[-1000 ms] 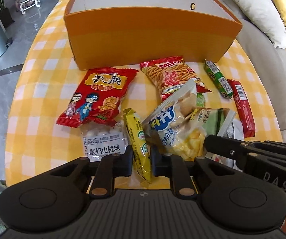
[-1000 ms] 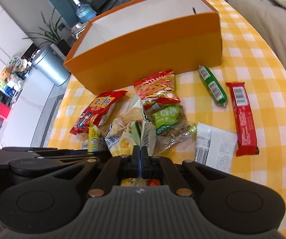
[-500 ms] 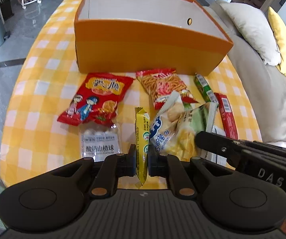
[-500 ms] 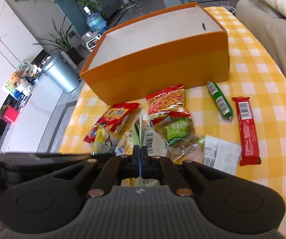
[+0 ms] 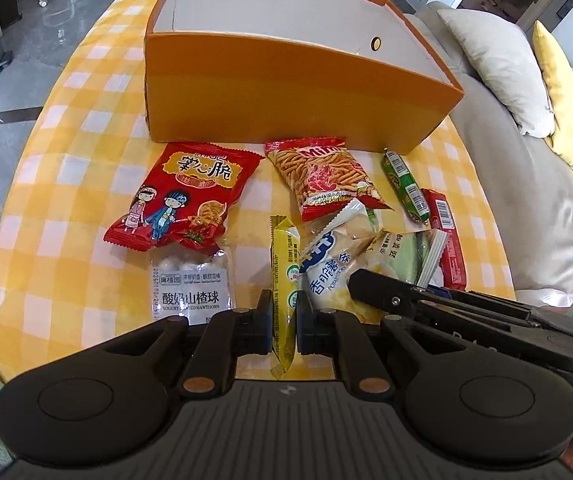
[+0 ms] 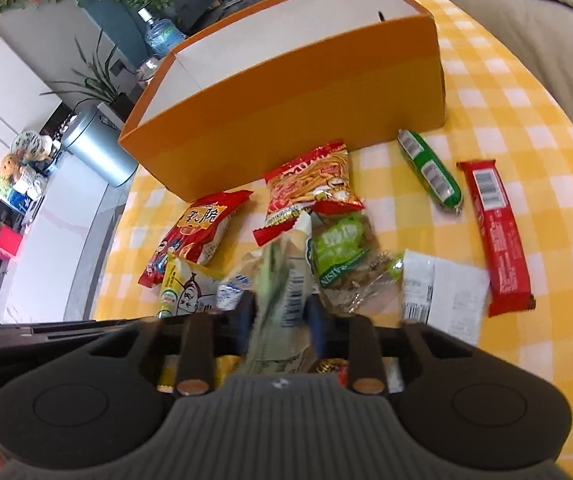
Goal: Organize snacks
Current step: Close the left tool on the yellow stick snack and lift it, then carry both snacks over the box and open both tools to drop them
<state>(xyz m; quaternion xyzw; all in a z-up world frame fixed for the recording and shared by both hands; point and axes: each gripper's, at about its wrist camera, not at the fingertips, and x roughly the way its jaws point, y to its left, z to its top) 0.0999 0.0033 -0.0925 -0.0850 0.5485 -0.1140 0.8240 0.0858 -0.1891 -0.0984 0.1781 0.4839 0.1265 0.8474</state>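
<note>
Left tongs clamped tight on a thin yellow snack stick, held up on its edge just above the desk. Right tongs letting go, pads sliding apart, with a pale green-and-white chip bag standing between them; pads no longer squeezing it.

Big orange box at the far side of the desk, open on top, white inside, nothing to be seen in it. Yellow and white checked cloth over the whole desk.

In front of the box, in a row: red bag with two cartoon kids on the left, red and orange noodle-stick bag in the middle, green sausage next, long red bar farthest right. Green sausage and red bar side by side, close but apart in the right wrist view.

Clear bag of little white balls just below the red cartoon bag, its top tucked under that bag's bottom edge. Blue and white potato-stick bag right beside the yellow stick. Green raisin pack touching the bottom of the noodle-stick bag. White flat packet next to the red bar.

Grey sofa with a white cushion and a yellow cushion off to the right of the desk.
</note>
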